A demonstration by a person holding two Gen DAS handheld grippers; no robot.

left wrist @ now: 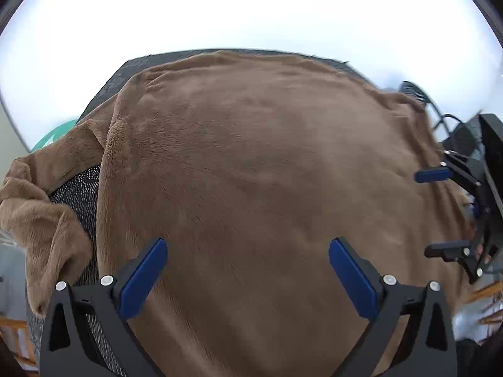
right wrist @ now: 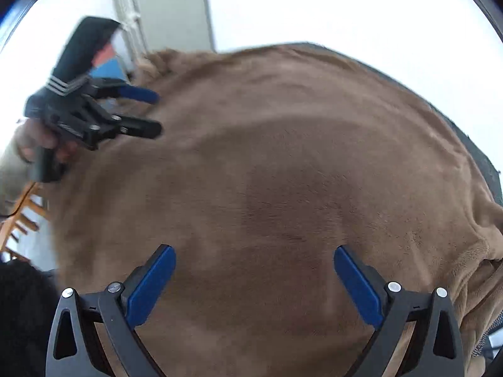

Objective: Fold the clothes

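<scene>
A brown fleece garment [left wrist: 251, 169] lies spread flat over a dark patterned table top [left wrist: 81, 194], and it fills the right wrist view too [right wrist: 283, 172]. One sleeve [left wrist: 41, 207] hangs bunched off the left side. My left gripper [left wrist: 248, 251] hovers open just above the garment's near middle, nothing between its blue pads. My right gripper [right wrist: 254, 257] is open as well, over the fabric. Each gripper shows in the other's view: the right one [left wrist: 430, 213] at the garment's right edge, the left one [right wrist: 157, 113] at the left edge, held by a hand [right wrist: 34, 141].
The table's dark far edge [left wrist: 188, 55] shows beyond the garment against a bright white background. A black mesh chair [left wrist: 418, 91] stands at the far right. Orange wooden slats [right wrist: 22, 216] lie low on the left. A pale door or wall panel [right wrist: 169, 9] stands behind.
</scene>
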